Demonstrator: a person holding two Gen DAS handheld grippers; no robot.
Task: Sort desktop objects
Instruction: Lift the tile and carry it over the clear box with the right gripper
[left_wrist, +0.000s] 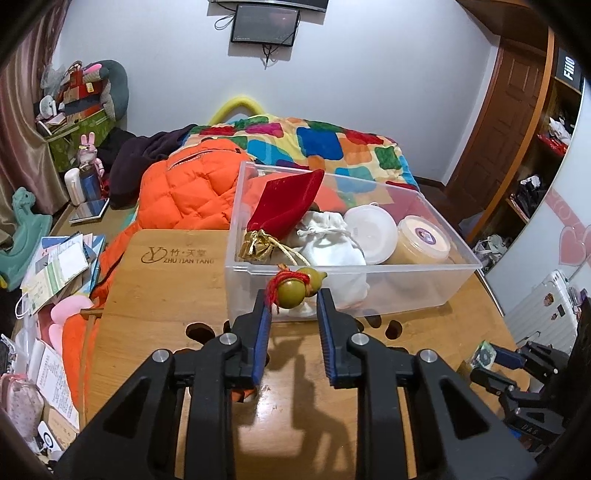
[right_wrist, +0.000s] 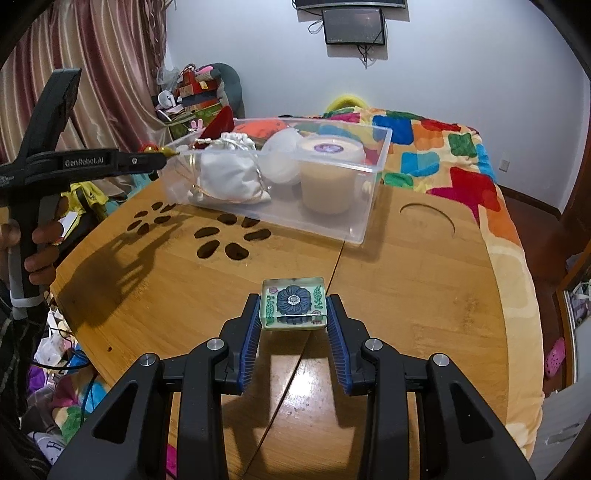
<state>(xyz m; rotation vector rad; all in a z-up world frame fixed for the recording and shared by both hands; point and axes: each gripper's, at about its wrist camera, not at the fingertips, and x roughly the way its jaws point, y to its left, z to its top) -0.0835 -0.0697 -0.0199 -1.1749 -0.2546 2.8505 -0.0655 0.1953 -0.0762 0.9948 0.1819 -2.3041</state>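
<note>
Clear plastic forms the bin (left_wrist: 424, 280) that is set toward the far edge of the bamboo surface (left_wrist: 159, 288). Inside it are seen a red velvet pouch (left_wrist: 291, 206) with a gold tie, a white drawstring bag (left_wrist: 328, 243), a white round lid or tub (left_wrist: 371, 229) and a cream-coloured jar (left_wrist: 423, 242) with a purple label on its top; the label's writing cannot be read.

"ZHU TIAN TANG" is branded into the surface near its far left corner, beside a Y logo and Chinese characters. "GenRobot.AI" is printed on the side of the left claw (right_wrist: 168, 153) as seen from the right wrist view, and "FiiO" can be read on a dark box (left_wrist: 569, 68) on the shelf at the right.

A small olive-green gourd charm (left_wrist: 295, 290) with red cord is held between the fingertips of the left claw (left_wrist: 293, 299), just at the near wall of the bin.

A transparent resin block (right_wrist: 293, 304) with a dark blue flower and green leaves inside is clamped between the blue pads of the right claw (right_wrist: 293, 314), above the near middle of the surface and well apart from the bin (right_wrist: 354, 221).
</note>
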